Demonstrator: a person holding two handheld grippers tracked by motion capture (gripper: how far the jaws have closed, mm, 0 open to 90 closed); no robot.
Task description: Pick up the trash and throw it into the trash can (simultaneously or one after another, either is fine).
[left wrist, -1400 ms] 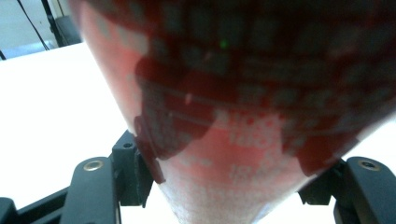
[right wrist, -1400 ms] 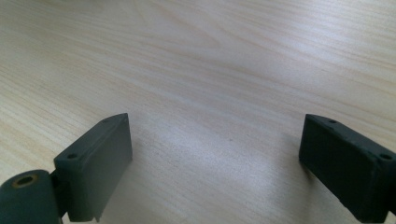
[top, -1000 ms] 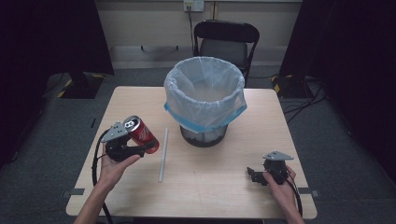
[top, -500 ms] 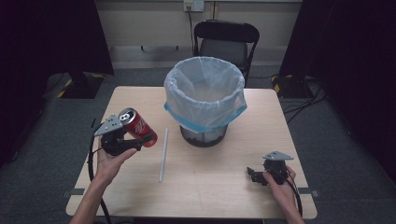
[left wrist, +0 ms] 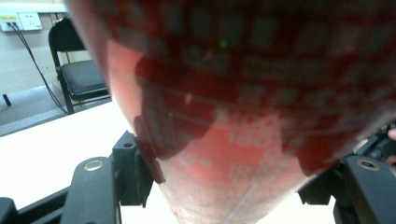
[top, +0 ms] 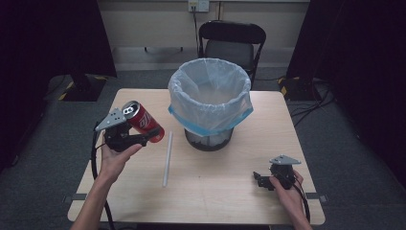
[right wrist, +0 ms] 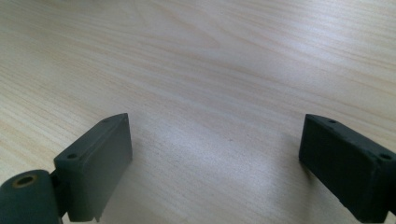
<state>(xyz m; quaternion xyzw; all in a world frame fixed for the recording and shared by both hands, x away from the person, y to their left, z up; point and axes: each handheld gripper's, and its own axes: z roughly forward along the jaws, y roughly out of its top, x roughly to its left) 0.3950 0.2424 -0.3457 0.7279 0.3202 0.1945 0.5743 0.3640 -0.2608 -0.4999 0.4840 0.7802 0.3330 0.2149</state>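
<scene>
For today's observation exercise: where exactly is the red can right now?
In the high view the red can is at the table's left side, held tilted in the left gripper above the tabletop, left of the lined bin and the white tube.

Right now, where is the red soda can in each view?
High view: red aluminium soda can left of centre, clamped in the left hand-held gripper.
Left gripper view: can close up between the jaws.
Right gripper view: not in it.
Shared landmark: light wooden table.
</scene>
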